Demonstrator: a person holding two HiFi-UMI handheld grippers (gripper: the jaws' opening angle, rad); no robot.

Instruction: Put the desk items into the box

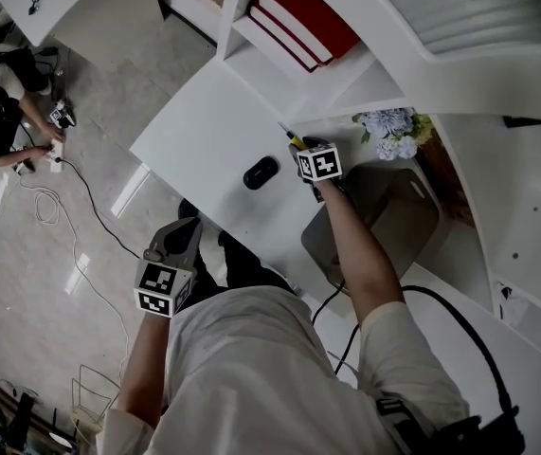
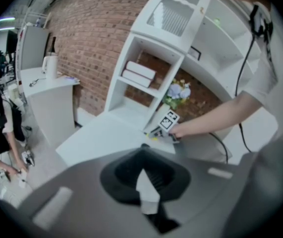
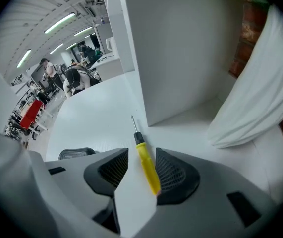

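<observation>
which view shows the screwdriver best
Right gripper view: the screwdriver lies close, tip to handle, inside the open claw. Head view shows only a yellow bit; left gripper view, a far speck.

Bright, even light from ceiling strip lights [image 3: 59, 23]. Glare streaks the floor [image 1: 130, 190] beside the bench [image 1: 204, 140]. Both gripper views bend and darken at their edges; the left one is soft.

One yellow screwdriver [image 3: 146, 165], one black mouse [image 1: 261, 172], one grey box [image 1: 414, 224] and one flower bunch [image 1: 390, 133]
</observation>
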